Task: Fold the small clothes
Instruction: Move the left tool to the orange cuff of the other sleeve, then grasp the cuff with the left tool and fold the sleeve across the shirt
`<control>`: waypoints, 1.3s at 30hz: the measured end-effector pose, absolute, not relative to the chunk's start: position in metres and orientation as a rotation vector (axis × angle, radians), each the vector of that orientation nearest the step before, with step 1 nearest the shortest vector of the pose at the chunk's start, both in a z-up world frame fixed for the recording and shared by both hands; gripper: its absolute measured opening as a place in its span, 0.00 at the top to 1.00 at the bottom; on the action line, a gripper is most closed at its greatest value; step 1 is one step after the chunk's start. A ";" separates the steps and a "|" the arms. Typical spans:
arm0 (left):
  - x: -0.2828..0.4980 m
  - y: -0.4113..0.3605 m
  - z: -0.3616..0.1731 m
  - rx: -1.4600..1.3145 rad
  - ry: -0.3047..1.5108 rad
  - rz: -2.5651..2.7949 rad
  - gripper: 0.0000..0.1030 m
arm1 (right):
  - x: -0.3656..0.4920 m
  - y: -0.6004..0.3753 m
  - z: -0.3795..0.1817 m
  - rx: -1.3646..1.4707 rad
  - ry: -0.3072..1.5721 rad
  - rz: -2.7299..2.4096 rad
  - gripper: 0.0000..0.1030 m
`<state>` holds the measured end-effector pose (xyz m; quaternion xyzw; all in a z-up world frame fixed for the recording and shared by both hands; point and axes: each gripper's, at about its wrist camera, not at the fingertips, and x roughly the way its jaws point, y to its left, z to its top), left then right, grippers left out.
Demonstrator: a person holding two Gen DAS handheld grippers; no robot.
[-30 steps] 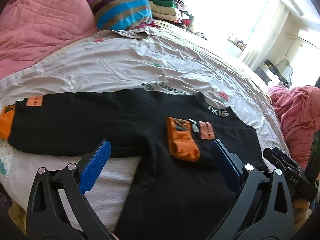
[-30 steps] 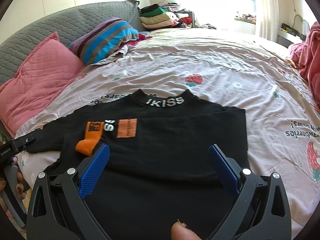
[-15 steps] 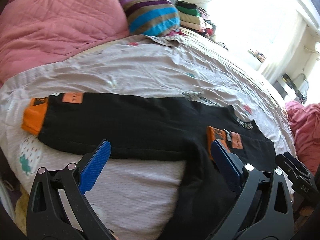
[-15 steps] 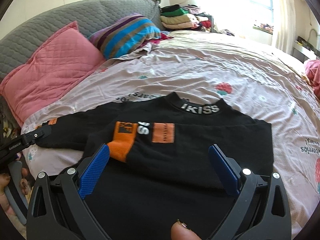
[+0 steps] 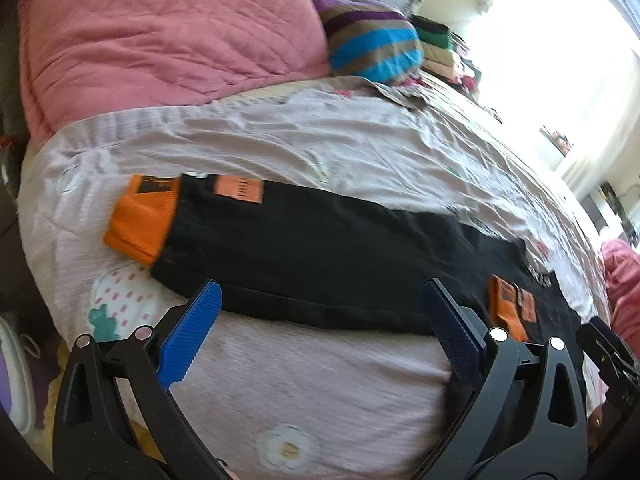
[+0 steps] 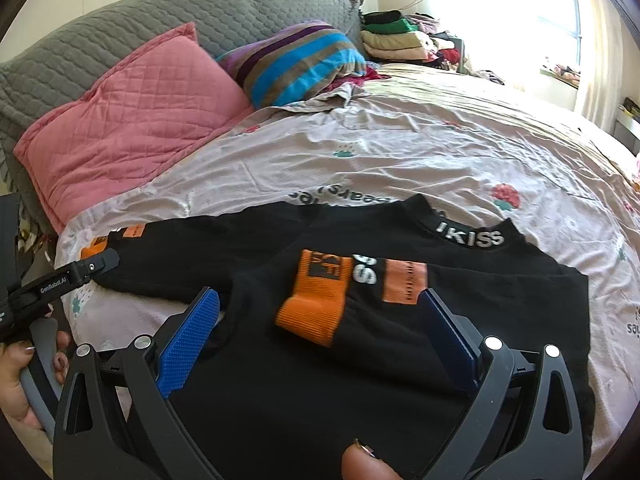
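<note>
Black long-sleeved top (image 6: pixel 400 360) lying flat on the printed bed sheet (image 6: pixel 440 152), collar lettered "IKISS" toward the pink quilted pillow (image 6: pixel 132 120). One sleeve (image 6: pixel 360 304) is folded across the chest, its orange cuff uppermost; the other sleeve (image 5: pixel 304 248) extends sideways along the sheet. Left gripper (image 5: pixel 320 324) and right gripper (image 6: pixel 320 328) both hover over the top, jaws spread wide, holding nothing.

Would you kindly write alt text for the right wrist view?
A black top with an IKISS collar lies on a floral bedsheet, one orange-cuffed sleeve folded across its chest. The open right gripper hovers above it; pillows behind.
</note>
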<state>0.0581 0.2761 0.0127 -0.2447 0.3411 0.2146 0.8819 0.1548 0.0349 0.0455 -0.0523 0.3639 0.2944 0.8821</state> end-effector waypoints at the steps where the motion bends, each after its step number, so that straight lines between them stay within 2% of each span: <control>1: 0.055 0.282 0.010 -0.519 0.709 0.463 0.09 | 0.155 0.037 0.045 -0.110 0.760 0.615 0.04; 9: 0.034 0.326 -0.011 -0.629 0.708 0.538 0.09 | 0.158 0.060 0.034 -0.119 0.786 0.630 0.04; 22: 0.036 0.362 -0.032 -0.658 0.668 0.641 0.10 | 0.168 0.066 0.020 -0.120 0.825 0.607 0.04; 24: 0.039 0.364 -0.031 -0.647 0.649 0.648 0.31 | 0.171 0.063 0.018 -0.114 0.831 0.593 0.04; 25: 0.040 0.366 -0.030 -0.650 0.640 0.650 0.38 | 0.172 0.061 0.018 -0.108 0.834 0.585 0.04; 27: 0.040 0.369 -0.030 -0.658 0.624 0.642 0.62 | 0.174 0.059 0.017 -0.104 0.838 0.577 0.04; 28: 0.039 0.371 -0.029 -0.662 0.617 0.636 0.69 | 0.175 0.058 0.016 -0.102 0.839 0.573 0.04; 29: 0.038 0.372 -0.028 -0.670 0.606 0.624 0.85 | 0.175 0.056 0.015 -0.099 0.840 0.569 0.04; 30: 0.037 0.372 -0.028 -0.675 0.599 0.617 0.91 | 0.175 0.054 0.014 -0.097 0.842 0.565 0.04; 39: 0.033 0.354 0.004 -0.665 0.507 0.528 0.93 | 0.178 0.036 0.013 -0.053 0.851 0.563 0.04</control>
